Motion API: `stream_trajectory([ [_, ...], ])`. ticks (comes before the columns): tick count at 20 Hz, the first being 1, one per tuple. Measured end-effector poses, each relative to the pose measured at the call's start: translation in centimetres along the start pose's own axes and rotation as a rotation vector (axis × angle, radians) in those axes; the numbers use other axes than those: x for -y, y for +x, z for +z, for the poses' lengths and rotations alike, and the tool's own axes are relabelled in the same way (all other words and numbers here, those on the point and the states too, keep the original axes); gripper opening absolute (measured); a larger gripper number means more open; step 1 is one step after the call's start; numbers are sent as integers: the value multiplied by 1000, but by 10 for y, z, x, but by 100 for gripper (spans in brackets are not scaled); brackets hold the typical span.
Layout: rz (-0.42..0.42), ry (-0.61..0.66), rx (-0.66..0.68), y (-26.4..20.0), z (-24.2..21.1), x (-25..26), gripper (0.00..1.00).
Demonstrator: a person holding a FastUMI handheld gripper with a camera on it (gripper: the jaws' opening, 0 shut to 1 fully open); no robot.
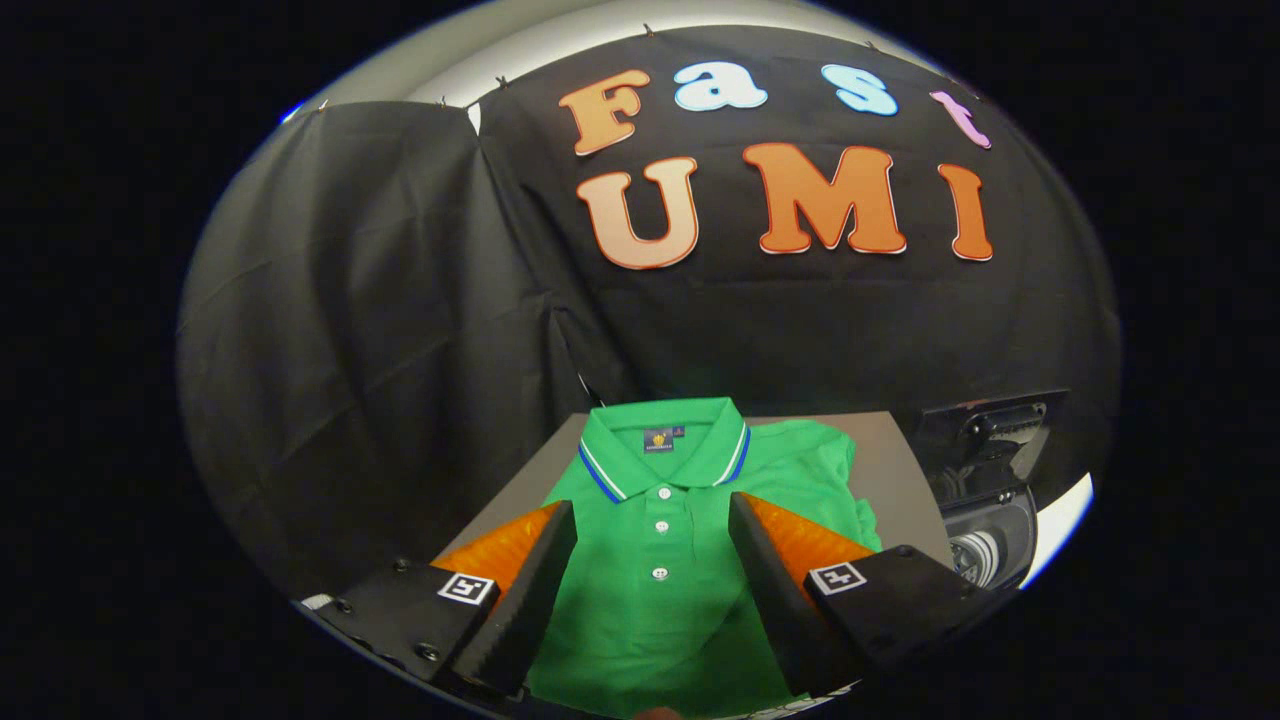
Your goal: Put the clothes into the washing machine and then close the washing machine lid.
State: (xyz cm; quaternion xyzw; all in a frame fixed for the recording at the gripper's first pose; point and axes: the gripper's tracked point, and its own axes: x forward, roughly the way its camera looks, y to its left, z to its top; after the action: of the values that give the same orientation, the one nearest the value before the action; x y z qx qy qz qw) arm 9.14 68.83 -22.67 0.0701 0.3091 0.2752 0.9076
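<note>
Both fingers [535, 575] of the gripper [650, 520] stand wide apart above the green polo shirt [660, 590], which lies folded on the grey table [890, 470], its button line between them; nothing is pinched. At the right, beside the table, the washing machine [985, 500] seems open. I think the risk is a shallow pinch: taking only the top layer, so the shirt unfolds, drags and hangs over the drum's rim, blocking the lid.
</note>
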Motion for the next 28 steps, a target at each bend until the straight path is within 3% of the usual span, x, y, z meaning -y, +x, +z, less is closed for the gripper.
stream_trajectory([
  [5, -26, -27, -87, 23, -37, 11, 99],
  [10, -64, -184, -35, 20, -47, 14, 98],
  [13, -48, -177, -18, 20, -50, 14, 98],
  [17, -29, -176, -51, 20, -50, 17, 89],
  [21, 7, -169, -43, 16, -50, 24, 59],
  [23, 8, -183, -46, 12, -49, 28, 59],
  [28, 3, -228, -9, 5, -47, 32, 27],
])
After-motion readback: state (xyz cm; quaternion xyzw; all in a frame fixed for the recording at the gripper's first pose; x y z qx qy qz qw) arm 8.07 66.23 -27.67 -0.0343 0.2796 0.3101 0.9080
